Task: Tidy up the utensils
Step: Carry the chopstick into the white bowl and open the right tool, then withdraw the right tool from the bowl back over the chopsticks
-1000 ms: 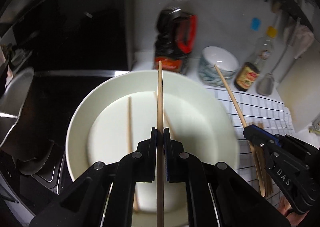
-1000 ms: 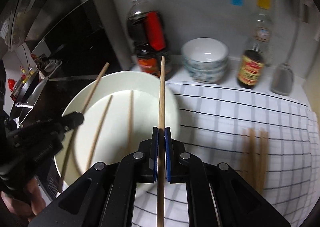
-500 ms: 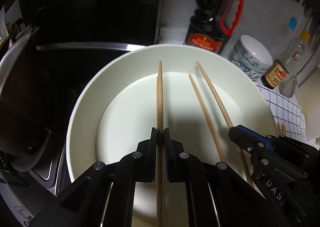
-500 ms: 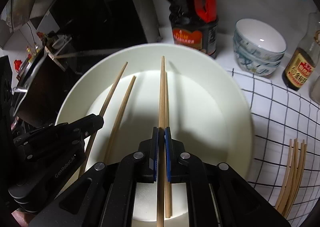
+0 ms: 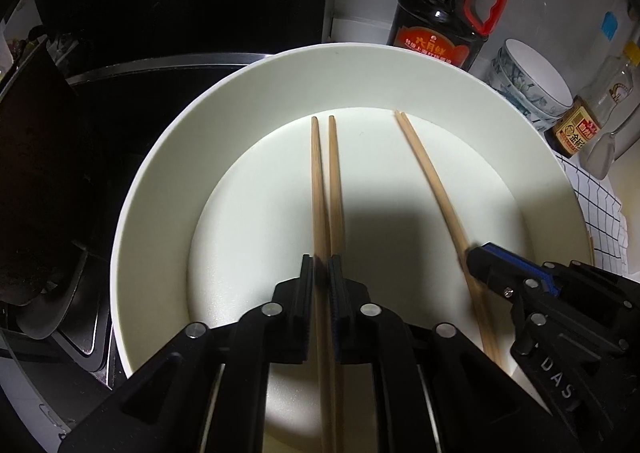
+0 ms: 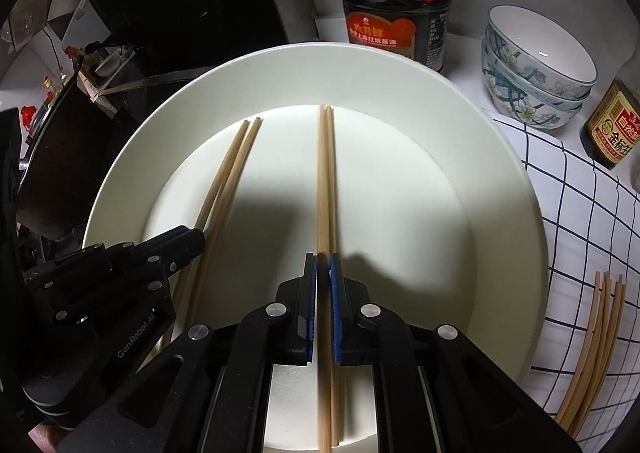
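A large white plate (image 5: 168, 157) (image 6: 500, 181) lies under both grippers. My left gripper (image 5: 322, 273) is shut on a wooden chopstick (image 5: 318, 189), which lies low on the plate beside a second chopstick (image 5: 335, 181). My right gripper (image 6: 323, 267) is shut on another chopstick (image 6: 321, 181), right beside a fourth one (image 6: 331, 181) on the plate. The right gripper (image 5: 478, 259) shows at the right of the left wrist view, and the left gripper (image 6: 192, 243) at the left of the right wrist view. Whether the jaws have slackened is hard to tell.
Several more chopsticks (image 6: 592, 337) lie on a checked cloth (image 6: 580, 213) to the right. A dark soy sauce jug (image 5: 444, 1), stacked patterned bowls (image 6: 536, 65) and a small sauce bottle (image 6: 612, 125) stand behind the plate. A black cooktop with a pan (image 5: 36, 181) is at the left.
Both grippers have come down over the plate, each with its chopstick. Each held chopstick now lies beside one on the plate, making two pairs.
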The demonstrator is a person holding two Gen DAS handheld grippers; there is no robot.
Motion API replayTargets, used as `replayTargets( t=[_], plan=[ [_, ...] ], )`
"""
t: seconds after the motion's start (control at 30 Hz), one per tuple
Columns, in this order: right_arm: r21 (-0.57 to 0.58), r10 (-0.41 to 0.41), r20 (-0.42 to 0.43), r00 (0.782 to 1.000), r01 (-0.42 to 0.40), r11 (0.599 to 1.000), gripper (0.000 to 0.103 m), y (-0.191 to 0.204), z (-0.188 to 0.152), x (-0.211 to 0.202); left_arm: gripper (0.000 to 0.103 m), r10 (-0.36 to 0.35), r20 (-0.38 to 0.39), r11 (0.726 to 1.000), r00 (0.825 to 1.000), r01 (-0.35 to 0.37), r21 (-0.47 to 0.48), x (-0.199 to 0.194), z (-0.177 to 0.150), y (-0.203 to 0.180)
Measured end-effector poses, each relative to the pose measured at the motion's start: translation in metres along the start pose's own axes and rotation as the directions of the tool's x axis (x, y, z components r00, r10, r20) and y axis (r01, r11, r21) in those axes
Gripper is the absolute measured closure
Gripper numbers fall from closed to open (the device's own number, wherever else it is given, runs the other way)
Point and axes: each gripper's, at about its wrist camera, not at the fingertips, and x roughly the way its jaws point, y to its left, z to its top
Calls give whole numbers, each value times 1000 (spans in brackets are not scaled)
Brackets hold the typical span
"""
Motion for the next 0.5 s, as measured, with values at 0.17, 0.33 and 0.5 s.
replayTargets(
  t=[0.17, 0.33, 0.5],
  plan=[
    [1, -15, 23, 1000, 15, 1000, 90, -5, -1, -9, 46, 9, 30, 1000, 1000, -8, -19, -7, -1, 3],
    [13, -24, 46, 999, 23, 1000, 86, -11, -3, -20, 42, 24, 44, 1000, 999, -24, -16, -16, 0, 4],
    [14, -27, 65, 998, 26, 1000, 81, -12, -8, -30, 38, 32, 63, 999, 998, -31, -15, -27, -2, 2]
  ],
)
